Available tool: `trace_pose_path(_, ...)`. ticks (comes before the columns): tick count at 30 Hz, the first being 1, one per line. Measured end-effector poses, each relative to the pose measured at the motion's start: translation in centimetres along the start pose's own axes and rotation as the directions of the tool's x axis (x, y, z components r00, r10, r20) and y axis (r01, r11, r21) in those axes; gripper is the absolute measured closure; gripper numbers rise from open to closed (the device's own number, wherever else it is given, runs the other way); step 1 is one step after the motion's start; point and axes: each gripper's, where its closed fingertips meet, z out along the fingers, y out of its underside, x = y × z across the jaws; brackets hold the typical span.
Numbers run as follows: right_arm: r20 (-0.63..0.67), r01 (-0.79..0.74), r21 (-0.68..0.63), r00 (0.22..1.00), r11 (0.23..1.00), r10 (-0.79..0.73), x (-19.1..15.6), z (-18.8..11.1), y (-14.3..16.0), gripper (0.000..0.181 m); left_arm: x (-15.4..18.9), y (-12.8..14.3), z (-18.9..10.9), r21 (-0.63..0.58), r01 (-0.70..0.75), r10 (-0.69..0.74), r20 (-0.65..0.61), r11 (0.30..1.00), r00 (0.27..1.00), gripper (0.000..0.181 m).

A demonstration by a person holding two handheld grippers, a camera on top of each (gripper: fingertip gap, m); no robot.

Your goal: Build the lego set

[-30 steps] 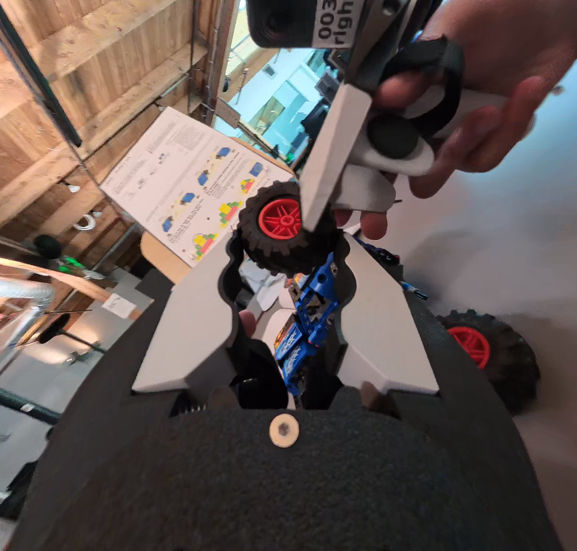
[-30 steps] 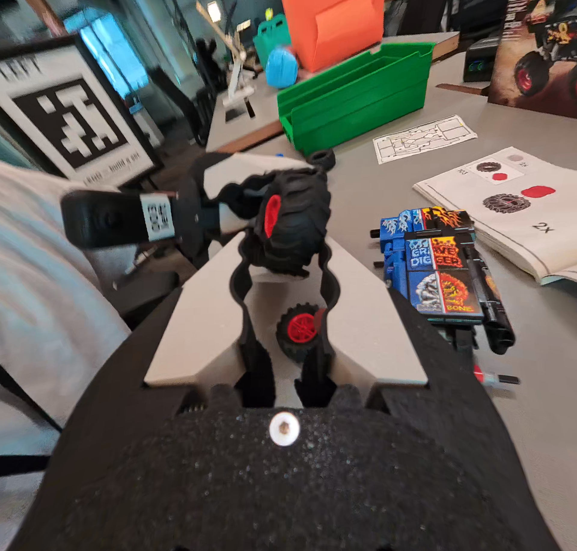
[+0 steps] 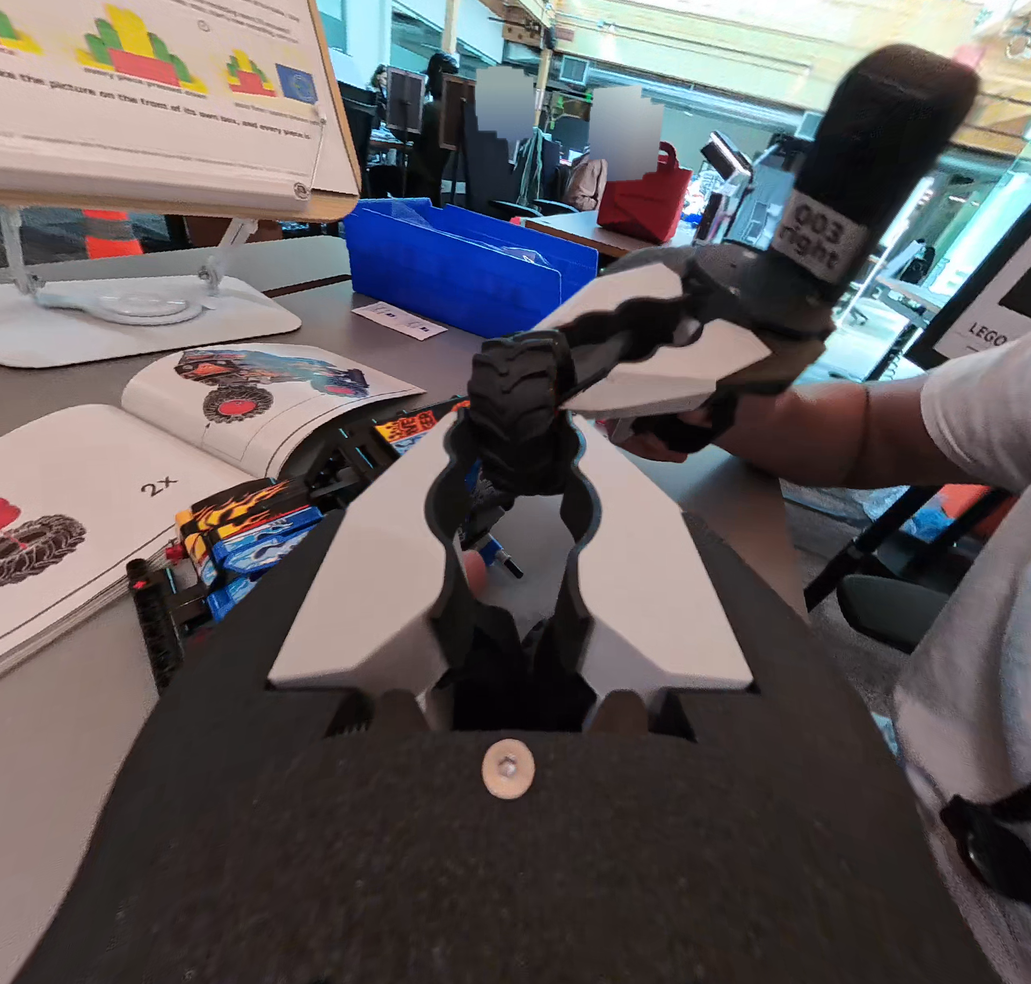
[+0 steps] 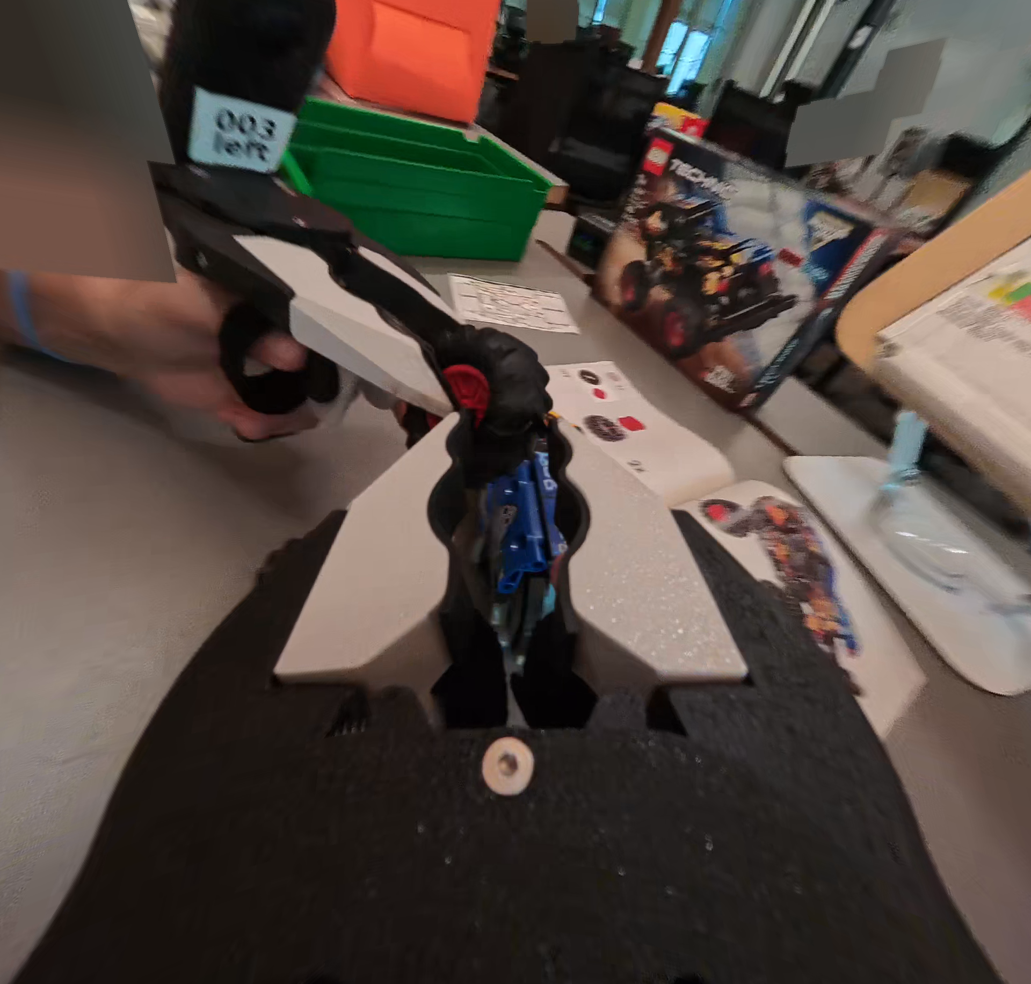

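- Left wrist view: my left gripper (image 3: 516,458) and right gripper (image 3: 549,377) both clamp the same wheel (image 3: 519,399), tread pinched between the pads, held in the air above the table (image 3: 725,488).
- Right wrist view: red hub (image 4: 467,389) faces sideways; I judge the double grip is there to reseat or hand over the wheel.
- Truck body (image 3: 251,527) lies on the table beside the manual (image 3: 167,455), its axle awaiting the wheel.
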Motion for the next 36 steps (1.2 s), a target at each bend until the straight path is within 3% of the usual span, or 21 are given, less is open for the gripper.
trace_pose_path(4, -0.146, 0.111, -0.005, 0.983, 0.994, -0.111, 0.4, -0.2, -0.6, 0.161, -0.2, -0.1, 0.0, 0.017, -0.058, 0.057, 0.092, 0.998, 0.994, 0.153)
trace_pose_path(8, -0.114, 0.121, -0.034, 0.986, 0.992, -0.124, 0.5, -0.4, -0.5, 0.166, 0.0, -0.2, 0.1, 0.004, -0.194, 0.192, 0.141, 0.981, 0.971, 0.152)
trace_pose_path(12, 0.015, 0.115, -0.039, 0.993, 0.993, -0.115, -1.2, -0.3, -0.2, 0.168, 1.6, 0.6, 0.7, -0.046, -0.221, 0.221, 0.012, 0.974, 0.975, 0.14)
trace_pose_path(14, 0.019, 0.155, -0.062, 0.988, 0.986, -0.154, -1.4, -0.3, 0.1, 0.168, 1.8, 1.2, 0.7, -0.074, -0.228, 0.228, -0.011, 0.971, 0.974, 0.146)
trace_pose_path(16, 0.009, 0.183, -0.077, 0.983, 0.98, -0.183, -1.2, -0.2, 0.2, 0.168, 1.3, 1.2, 0.7, -0.074, -0.253, 0.256, 0.023, 0.964, 0.966, 0.154)
trace_pose_path(20, -0.018, 0.087, -0.114, 0.996, 0.99, -0.09, -0.5, 0.1, 0.5, 0.168, 0.5, 0.9, 0.9, -0.065, -0.276, 0.281, 0.11, 0.959, 0.953, 0.15)
trace_pose_path(27, -0.136, 0.061, -0.061, 0.988, 0.996, -0.069, 0.9, 0.4, -0.3, 0.17, -0.8, -0.6, 1.2, 0.0, -0.342, 0.322, 0.339, 0.94, 0.884, 0.156)
trace_pose_path(36, -0.244, 0.109, -0.155, 0.959, 0.982, -0.145, 1.6, 1.0, 0.7, 0.17, -2.1, 0.1, 1.5, -0.047, -0.325, 0.312, 0.44, 0.945, 0.842, 0.153)
